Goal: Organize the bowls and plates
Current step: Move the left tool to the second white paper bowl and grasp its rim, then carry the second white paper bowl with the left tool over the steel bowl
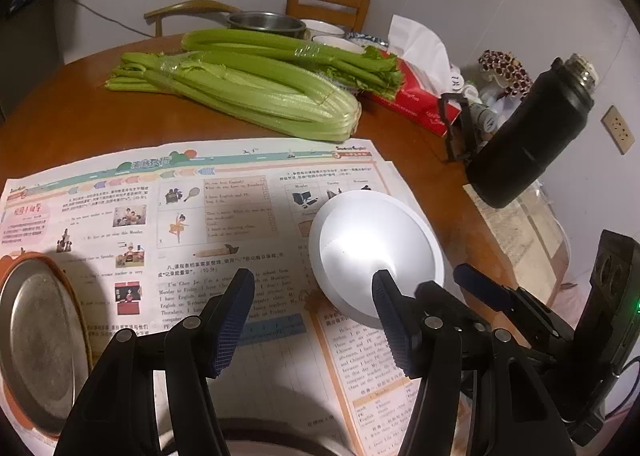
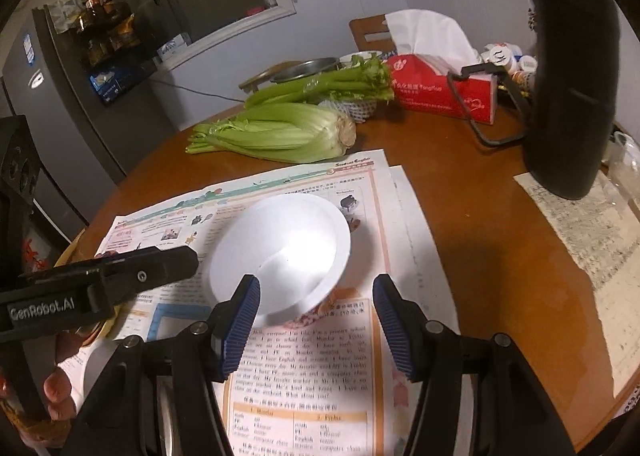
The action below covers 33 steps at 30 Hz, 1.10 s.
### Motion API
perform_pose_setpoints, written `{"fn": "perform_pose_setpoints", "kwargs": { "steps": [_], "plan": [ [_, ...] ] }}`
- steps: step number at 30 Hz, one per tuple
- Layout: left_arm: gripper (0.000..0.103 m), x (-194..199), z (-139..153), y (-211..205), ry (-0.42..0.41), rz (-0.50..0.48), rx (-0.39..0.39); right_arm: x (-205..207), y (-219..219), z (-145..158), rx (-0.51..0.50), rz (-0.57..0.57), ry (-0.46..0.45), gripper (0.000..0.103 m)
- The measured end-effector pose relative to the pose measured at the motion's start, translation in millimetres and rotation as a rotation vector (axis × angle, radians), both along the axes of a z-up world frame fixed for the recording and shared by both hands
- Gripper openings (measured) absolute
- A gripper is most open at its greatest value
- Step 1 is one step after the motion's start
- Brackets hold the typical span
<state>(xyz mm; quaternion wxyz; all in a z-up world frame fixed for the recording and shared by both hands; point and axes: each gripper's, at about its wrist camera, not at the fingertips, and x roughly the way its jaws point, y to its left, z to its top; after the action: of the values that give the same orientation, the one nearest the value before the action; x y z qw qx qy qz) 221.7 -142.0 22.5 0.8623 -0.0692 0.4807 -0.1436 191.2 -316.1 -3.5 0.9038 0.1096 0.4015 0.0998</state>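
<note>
"GenRobot.AI" on left claw, "Student English" on newspaper

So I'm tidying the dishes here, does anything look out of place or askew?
The white bowl sits tilted on the open newspaper, its near edge lifted rather than flat. Two celery bunches lie loose on the table among the dishes. No spill or damage shows.

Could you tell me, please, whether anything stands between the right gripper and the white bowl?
Nothing visible does. The right gripper is open right at the near rim of the white bowl, with only newspaper beneath. The left gripper reaches in beside the bowl, not between.
</note>
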Motion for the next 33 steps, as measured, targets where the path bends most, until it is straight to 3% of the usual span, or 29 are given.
{"fn": "perform_pose_setpoints", "kwargs": {
  "steps": [6, 16, 21, 33],
  "plan": [
    [0.063, 8.7, -9.3, -4.8, 0.018, -0.004, 0.015, 15.7, 12.3, -13.8, 0.01, 0.041, 0.035, 0.059],
    [0.062, 17.2, -23.3, 1.5, 0.073, 0.016, -0.028, 16.1, 33.6, -21.9, 0.056, 0.125, 0.048, 0.059],
    [0.05, 18.0, -31.1, 0.5, 0.103, 0.005, -0.036, 14.2, 43.5, -22.9, 0.069, 0.168, 0.048, 0.059],
    [0.048, 4.7, -15.8, 6.1, 0.06, 0.001, -0.047, 5.5, 51.4, -15.1, 0.047, 0.175, 0.032, 0.059]
  ]
}}
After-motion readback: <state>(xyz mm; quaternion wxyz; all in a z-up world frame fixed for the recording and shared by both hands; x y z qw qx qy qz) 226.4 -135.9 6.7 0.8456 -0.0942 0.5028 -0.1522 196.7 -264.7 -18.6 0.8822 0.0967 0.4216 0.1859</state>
